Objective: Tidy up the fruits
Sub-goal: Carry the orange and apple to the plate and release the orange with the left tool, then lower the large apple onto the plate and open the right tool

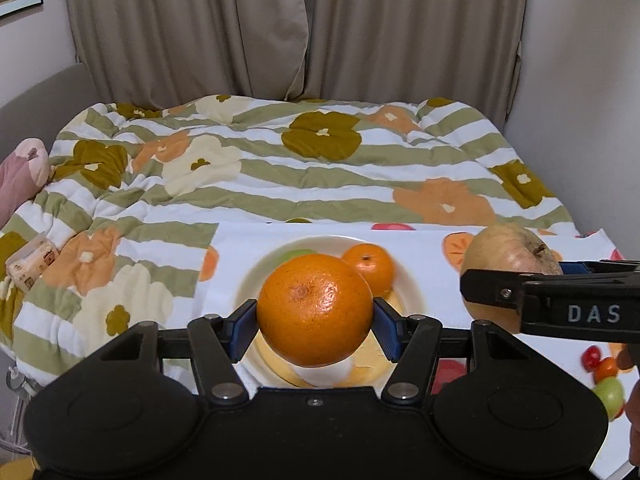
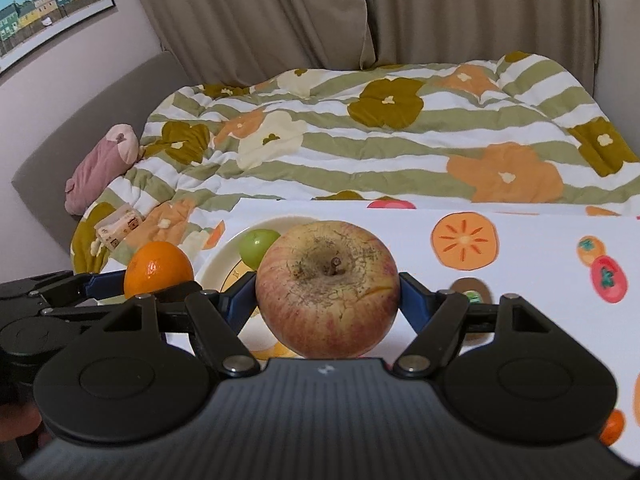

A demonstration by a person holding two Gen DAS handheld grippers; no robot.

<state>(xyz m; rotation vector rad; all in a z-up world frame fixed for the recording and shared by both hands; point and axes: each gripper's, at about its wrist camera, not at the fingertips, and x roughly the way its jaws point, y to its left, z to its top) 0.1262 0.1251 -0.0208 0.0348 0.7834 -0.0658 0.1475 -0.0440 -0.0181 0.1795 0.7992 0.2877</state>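
Observation:
My left gripper (image 1: 316,320) is shut on a large orange (image 1: 315,308) and holds it just above a white plate (image 1: 412,288). On the plate lie a small orange (image 1: 370,266) and a green fruit (image 1: 294,255), mostly hidden behind the large orange. My right gripper (image 2: 327,300) is shut on a red-yellow apple (image 2: 327,288), held to the right of the plate (image 2: 212,268). The apple also shows in the left wrist view (image 1: 508,256), and the large orange in the right wrist view (image 2: 158,267).
The plate stands on a white table cover printed with fruits (image 2: 520,300). Behind it lies a bed with a flowered striped quilt (image 1: 280,168), a pink pillow (image 2: 100,164) and a tissue pack (image 1: 32,260). Curtains (image 1: 280,28) hang at the back.

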